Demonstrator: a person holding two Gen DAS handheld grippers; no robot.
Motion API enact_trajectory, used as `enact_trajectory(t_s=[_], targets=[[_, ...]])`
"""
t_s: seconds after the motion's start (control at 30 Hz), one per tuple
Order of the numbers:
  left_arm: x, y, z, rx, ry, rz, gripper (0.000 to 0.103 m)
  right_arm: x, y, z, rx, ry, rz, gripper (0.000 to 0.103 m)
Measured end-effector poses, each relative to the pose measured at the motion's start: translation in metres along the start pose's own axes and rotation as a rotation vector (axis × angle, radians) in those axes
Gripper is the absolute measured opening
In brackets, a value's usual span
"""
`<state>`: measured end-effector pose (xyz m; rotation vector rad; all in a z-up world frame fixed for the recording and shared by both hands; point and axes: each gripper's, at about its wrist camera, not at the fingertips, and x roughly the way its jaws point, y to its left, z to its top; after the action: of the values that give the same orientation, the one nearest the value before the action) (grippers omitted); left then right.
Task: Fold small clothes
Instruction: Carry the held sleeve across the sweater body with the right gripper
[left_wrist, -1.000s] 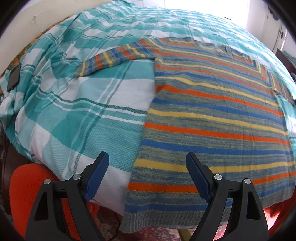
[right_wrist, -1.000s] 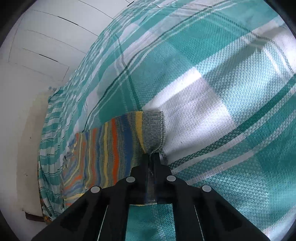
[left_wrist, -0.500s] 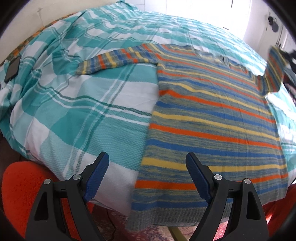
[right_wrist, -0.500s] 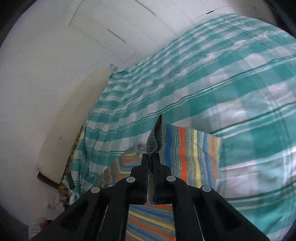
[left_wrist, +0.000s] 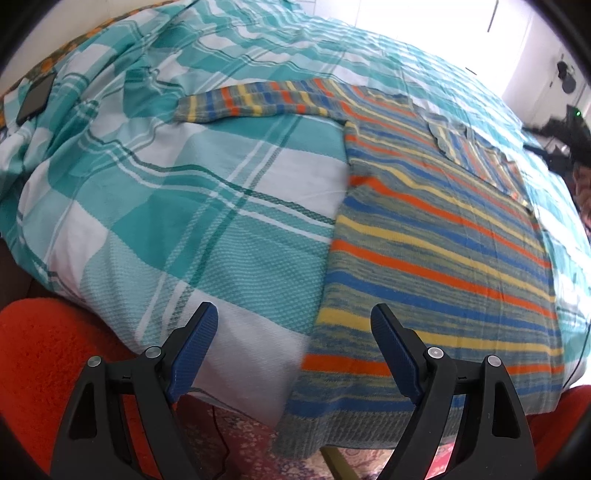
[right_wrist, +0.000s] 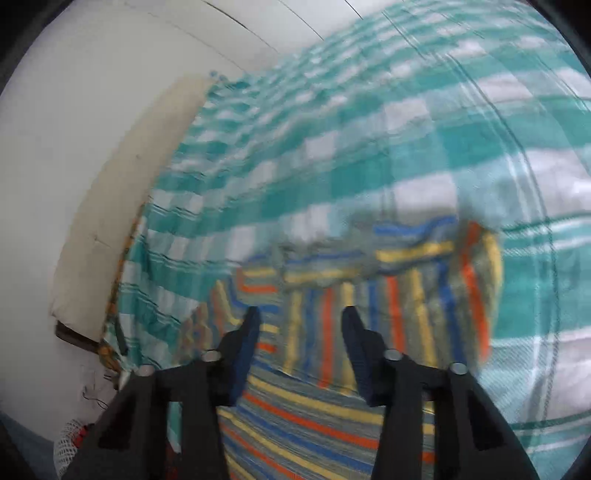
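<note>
Jaws of left gripper (left_wrist: 295, 332) spread wide, nothing between the blue pads; hovering above the near bed edge, tips straddling the boundary between checked bedspread (left_wrist: 192, 192) and sweater hem. Striped sweater (left_wrist: 436, 236) spread flat on the bed, body ahead and to the right of these jaws, long axis running from hem at the near edge away toward the collar. Left sleeve (left_wrist: 255, 101) stretched out flat, pointing leftward across the bedspread from the shoulder, well apart from the left gripper and beyond it. Dark phone (left_wrist: 35, 98) at far left on the bedspread, clear of the garment.

Right sleeve (left_wrist: 476, 155) now folded inward across the upper chest, lying at a slant on the body.

Jaws of right gripper (right_wrist: 300, 317) partly apart, having just been opening; no cloth between the pads in the blurred right wrist view, folded sleeve lying loose just beyond the tips.

Judgement: right-side fold laid down and let go; left sleeve not yet folded. Left gripper the nearer of the two to that sleeve; cuff to be reached forward and left, then carried rightward over the body, across the sweater's long axis.
</note>
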<state>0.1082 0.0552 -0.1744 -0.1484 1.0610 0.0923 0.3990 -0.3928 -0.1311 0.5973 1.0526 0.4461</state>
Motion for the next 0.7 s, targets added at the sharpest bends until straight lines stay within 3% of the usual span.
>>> enact_trajectory(t_s=[0.13, 0.17, 0.2, 0.27, 0.33, 0.43, 0.57, 0.63, 0.7], targets=[[0.001, -0.010, -0.001, 0.049, 0.000, 0.017, 0.086, 0.029, -0.044, -0.030, -0.044, 0.180, -0.187, 0.033], [0.001, -0.012, -0.002, 0.057, -0.005, 0.023, 0.086, 0.035, -0.061, -0.038, -0.041, 0.226, -0.292, 0.022], [0.000, -0.014, -0.003, 0.071, -0.009, 0.030, 0.086, 0.034, -0.080, -0.043, -0.013, 0.244, -0.357, 0.000], [0.001, -0.015, -0.004, 0.085, -0.009, 0.038, 0.086, 0.018, -0.096, -0.040, 0.047, 0.188, -0.337, 0.000], [0.004, -0.017, -0.005, 0.093, 0.000, 0.041, 0.086, 0.006, -0.088, -0.030, -0.007, 0.153, -0.436, 0.010], [0.008, -0.019, -0.004, 0.095, 0.007, 0.045, 0.086, 0.003, -0.067, -0.013, -0.078, 0.135, -0.373, 0.010], [0.012, -0.024, -0.004, 0.111, 0.015, 0.063, 0.086, 0.029, -0.053, 0.007, -0.148, 0.148, -0.353, 0.010], [0.014, -0.026, -0.005, 0.124, 0.020, 0.076, 0.086, 0.048, -0.062, 0.013, -0.159, 0.173, -0.441, 0.009], [0.015, -0.027, -0.005, 0.135, 0.023, 0.086, 0.086, 0.059, -0.075, 0.019, -0.166, 0.149, -0.556, 0.000]])
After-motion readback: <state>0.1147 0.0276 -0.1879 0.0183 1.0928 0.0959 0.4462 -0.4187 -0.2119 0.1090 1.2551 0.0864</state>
